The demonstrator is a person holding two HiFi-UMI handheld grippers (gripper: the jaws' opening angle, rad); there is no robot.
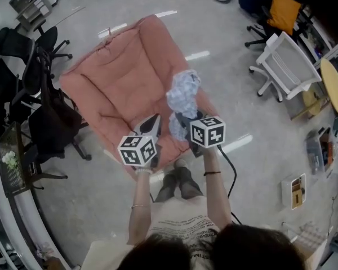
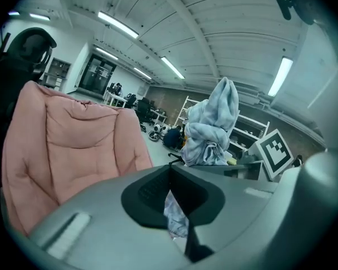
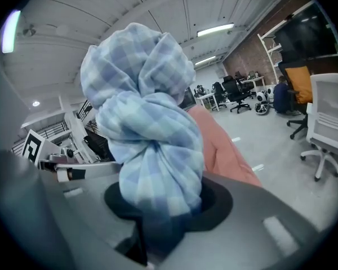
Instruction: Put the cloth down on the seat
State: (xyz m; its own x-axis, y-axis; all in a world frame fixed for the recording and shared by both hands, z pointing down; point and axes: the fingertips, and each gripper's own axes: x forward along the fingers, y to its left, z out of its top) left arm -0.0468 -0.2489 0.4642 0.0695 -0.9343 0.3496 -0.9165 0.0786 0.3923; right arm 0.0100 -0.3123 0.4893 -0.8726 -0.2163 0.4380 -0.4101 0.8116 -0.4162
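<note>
currently the cloth [image 1: 183,94], a pale blue checked fabric, is bunched into a thick knot-like wad and held up in the air over the near right part of the seat [image 1: 115,83], not lying on it. the seat is a wide, salmon-pink padded cushion chair that stands tilted on the grey floor [image 1: 101,207], with its back towards the far left.

the right gripper [image 1: 183,118] has its jaws clamped on the lower part of the wad. in the right gripper view the fabric fills the space between the jaws and rises well above them, and the pink edge of the seat shows just behind it.

the left gripper [image 1: 151,125] sits just to the left of the right one, near the seat's near edge. in the left gripper view its jaws stand close together, and a small fold of the same pale fabric is pinched in the narrow slit between them. beyond them the main wad rises to the right and the seat's back to the left. each gripper carries its marker cube nearest the person, whose forearms reach out from the near edge of the head view.

around the seat, black chairs [image 1: 42,111] stand just beside its left edge, and a white office chair [image 1: 284,66] stands well apart at the far right.
</note>
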